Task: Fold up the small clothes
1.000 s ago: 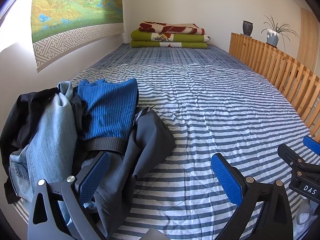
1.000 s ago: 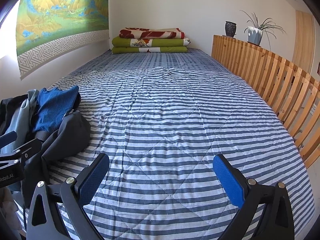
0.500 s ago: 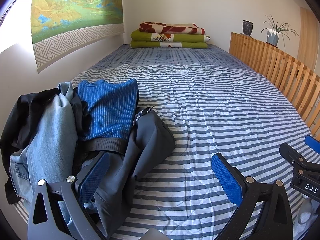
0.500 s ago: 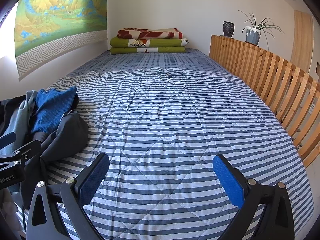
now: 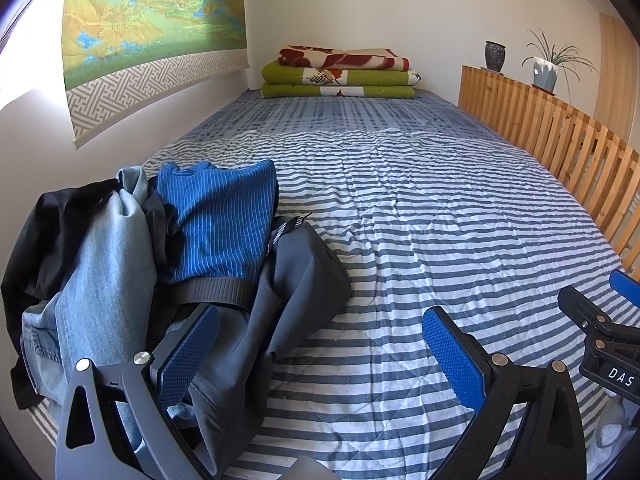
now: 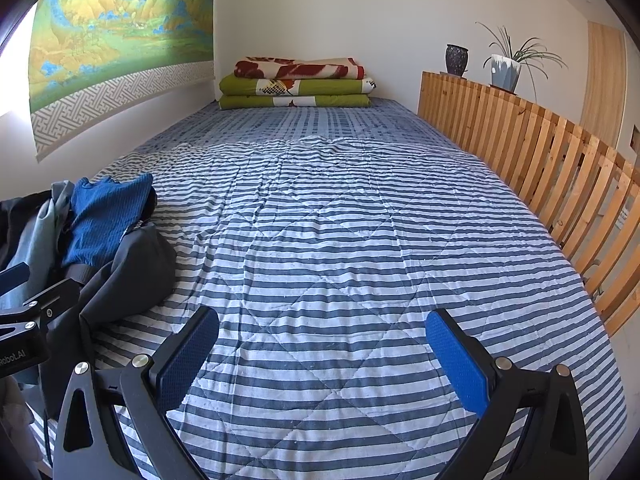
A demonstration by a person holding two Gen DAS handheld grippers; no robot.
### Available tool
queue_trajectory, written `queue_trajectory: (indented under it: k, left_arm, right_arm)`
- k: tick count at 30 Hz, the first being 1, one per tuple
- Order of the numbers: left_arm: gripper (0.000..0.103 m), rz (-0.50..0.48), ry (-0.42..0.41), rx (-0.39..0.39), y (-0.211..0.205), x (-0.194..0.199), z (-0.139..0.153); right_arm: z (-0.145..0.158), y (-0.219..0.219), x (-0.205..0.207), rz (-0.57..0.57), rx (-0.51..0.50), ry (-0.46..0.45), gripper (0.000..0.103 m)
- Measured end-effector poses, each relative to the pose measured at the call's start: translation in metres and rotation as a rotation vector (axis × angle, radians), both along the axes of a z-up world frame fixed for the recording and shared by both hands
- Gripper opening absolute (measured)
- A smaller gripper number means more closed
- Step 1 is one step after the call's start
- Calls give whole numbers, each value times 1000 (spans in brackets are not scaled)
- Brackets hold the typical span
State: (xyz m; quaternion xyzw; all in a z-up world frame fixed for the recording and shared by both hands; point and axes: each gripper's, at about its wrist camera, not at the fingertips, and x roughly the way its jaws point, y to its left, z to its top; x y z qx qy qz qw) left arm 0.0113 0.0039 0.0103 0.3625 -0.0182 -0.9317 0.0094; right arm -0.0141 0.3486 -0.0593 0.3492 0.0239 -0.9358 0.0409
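A heap of small clothes lies at the near left of the striped bed [image 5: 440, 208]: a blue ribbed top [image 5: 218, 224], a dark grey garment with a belt band [image 5: 288, 292], pale denim [image 5: 100, 272] and black cloth [image 5: 60, 220]. My left gripper [image 5: 320, 344] stands open, its left finger against the grey garment, nothing between the pads. My right gripper [image 6: 320, 352] is open over bare bedding, to the right of the heap [image 6: 108, 236]. Each gripper shows at the edge of the other's view.
Folded green and red blankets [image 5: 340, 74] are stacked at the far end of the bed. A wooden slatted rail [image 6: 540, 168] runs along the right side, with a dark vase [image 6: 456, 60] and a potted plant [image 6: 506, 66] on it. A landscape hanging [image 5: 152, 28] covers the left wall.
The right wrist view has shifted slightly forward and leftward; the right gripper sits a little lower in the left wrist view. The clothes have not moved.
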Motion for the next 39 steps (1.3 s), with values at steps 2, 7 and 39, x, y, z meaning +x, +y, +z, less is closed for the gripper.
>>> queue_trajectory:
  k: [2,7,39]
  left_arm:
    - [103,0,-2,-1,0,0,0]
    - [103,3,-2,-10,0,3,4]
    - [103,20,101,-39,-2,114,72]
  right_arm:
    - [0,0,0,0,1,-1,102]
    - [1,-2,1,-2,6,-7,102]
    - [73,0,86,-25,16,127,102]
